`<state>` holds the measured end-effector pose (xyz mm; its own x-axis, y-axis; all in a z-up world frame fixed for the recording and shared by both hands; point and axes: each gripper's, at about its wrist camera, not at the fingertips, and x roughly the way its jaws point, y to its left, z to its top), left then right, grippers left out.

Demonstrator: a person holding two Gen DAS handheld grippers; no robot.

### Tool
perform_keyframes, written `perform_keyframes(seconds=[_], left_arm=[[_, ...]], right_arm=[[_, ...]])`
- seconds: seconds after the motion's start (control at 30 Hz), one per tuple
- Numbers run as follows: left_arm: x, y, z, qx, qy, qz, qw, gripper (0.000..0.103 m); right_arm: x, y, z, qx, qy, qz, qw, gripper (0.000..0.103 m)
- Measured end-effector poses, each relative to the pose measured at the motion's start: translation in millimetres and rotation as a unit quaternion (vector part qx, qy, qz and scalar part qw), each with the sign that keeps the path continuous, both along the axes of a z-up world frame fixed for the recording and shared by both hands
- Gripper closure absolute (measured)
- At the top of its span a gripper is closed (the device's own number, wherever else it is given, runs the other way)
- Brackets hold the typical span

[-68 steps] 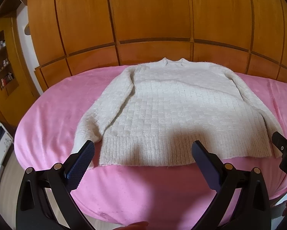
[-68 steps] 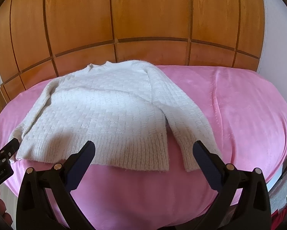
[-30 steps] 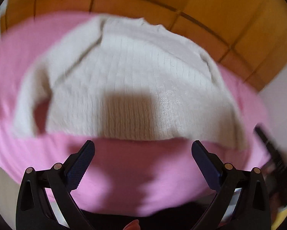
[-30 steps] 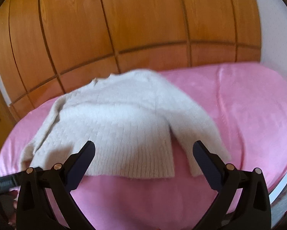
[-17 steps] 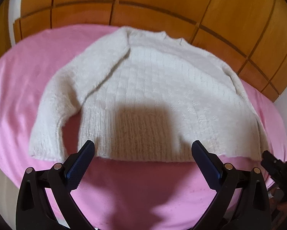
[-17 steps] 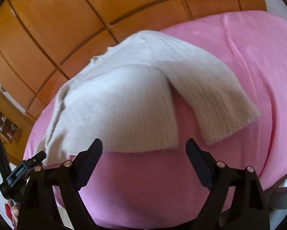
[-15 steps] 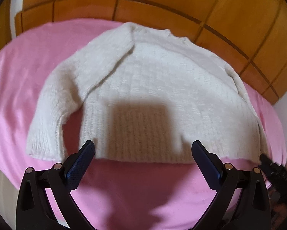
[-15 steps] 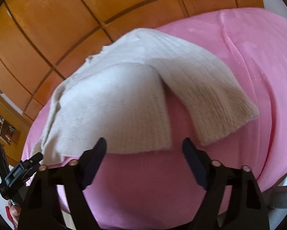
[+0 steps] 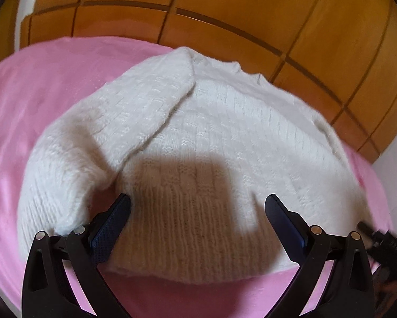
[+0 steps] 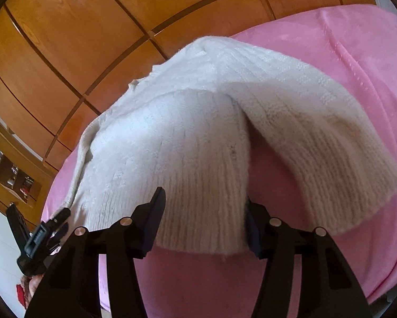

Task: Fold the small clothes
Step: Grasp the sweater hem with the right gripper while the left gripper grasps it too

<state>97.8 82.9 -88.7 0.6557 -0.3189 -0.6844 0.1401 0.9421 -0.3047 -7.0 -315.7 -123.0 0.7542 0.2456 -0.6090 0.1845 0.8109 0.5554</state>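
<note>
A cream knitted sweater (image 9: 225, 137) lies flat, front up, on a pink bed cover (image 9: 39, 92), its ribbed hem towards me. My left gripper (image 9: 198, 212) stands open low over the hem's left corner, its left finger in the gap beside the left sleeve (image 9: 66, 175). In the right wrist view, my right gripper (image 10: 202, 206) has its jaws closing, with the right corner of the sweater (image 10: 185, 153) between them. The knit there is not bunched. The right sleeve (image 10: 331, 145) lies just right of that gripper.
Orange wooden panels (image 9: 225, 13) rise behind the bed. A wooden shelf unit (image 10: 10, 175) stands at the far left. The pink cover (image 10: 357, 66) reaches well to the right of the sweater. Each view shows the other gripper at its edge: the left gripper (image 10: 39, 233), the right gripper (image 9: 378, 238).
Both grippers have come down and closer to the hem. The right gripper's jaws have narrowed from wide open and now flank the hem's right corner. The left jaws stay wide.
</note>
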Motion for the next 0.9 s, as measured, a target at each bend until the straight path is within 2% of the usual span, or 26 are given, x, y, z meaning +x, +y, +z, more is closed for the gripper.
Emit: perform_keyframes(seconds=[0.07,0.13,0.2,0.27,0.33,0.37,0.4,0.43,0.47,0.5,0.53,0.57,0.6,0.63,0.7,0.9], left_arm=[[3.4,1.5,1.3,0.023,-0.002,0.011,0.9997,0.003],[7.2,9.8,2.3,0.023,-0.005,0.036,0.9991,0.003],[8.9,23.7,2.6,0.002,-0.007,0.063,0.998,0.003],[10.9,30.2,-0.5,-0.013,-0.002,0.062,0.998,0.003],[13.4,21.8,-5.8,0.024,0.007,0.04,0.9989,0.003],[14.0,13.2,-9.0,0.057,0.013,0.024,0.998,0.003],[14.9,-1.2,-13.3,0.117,0.013,0.002,0.9931,0.003],[13.6,-4.3,-13.7,0.127,0.009,-0.001,0.9919,0.003],[13.8,-3.0,-13.5,0.119,0.013,0.002,0.9929,0.004],[15.0,2.5,-11.7,0.095,0.022,0.011,0.9952,0.009],[15.6,7.0,-9.7,0.079,0.027,0.017,0.9964,0.015],[15.3,11.5,-7.2,0.063,0.031,0.022,0.9973,0.04],[15.0,16.6,-4.4,0.046,0.036,0.026,0.998,0.074],[15.6,20.7,-3.3,0.028,0.043,0.024,0.9984,0.085],[12.5,28.2,-0.9,-0.021,0.062,0.012,0.9978,0.089],[-17.1,27.7,22.8,-0.033,0.043,-0.015,0.9984,0.091]], right_arm=[[3.0,-3.1,-1.3,0.013,0.002,-0.001,1.0,0.048],[5.2,-7.0,-1.6,0.024,0.003,0.001,1.0,0.048],[7.6,-8.3,-1.0,0.029,0.004,0.007,1.0,0.048],[9.8,-7.7,-0.5,0.024,0.003,0.016,1.0,0.048],[11.6,-5.5,-0.5,0.015,0.001,0.021,1.0,0.049],[11.8,-4.5,-0.6,0.012,-0.001,0.023,1.0,0.051],[13.1,-3.2,-0.5,0.005,-0.001,0.023,1.0,0.058],[14.0,-2.8,-0.8,0.0,0.0,0.024,1.0,0.062],[15.4,-2.8,-1.2,-0.001,0.0,0.026,1.0,0.075],[16.3,-3.5,-2.0,0.002,0.0,0.029,1.0,0.086],[17.7,-5.1,-3.6,0.013,-0.001,0.037,0.999,0.088],[18.0,-6.3,-4.7,0.024,-0.003,0.043,0.999,0.09],[18.2,-7.5,-4.9,0.034,-0.005,0.047,0.998,0.091],[18.0,-7.6,-3.7,0.035,-0.008,0.052,0.998,0.091],[15.2,-7.8,1.3,0.036,-0.016,0.059,0.998,0.092],[-8.2,-12.0,38.2,0.03,-0.075,0.077,0.994,0.093]])
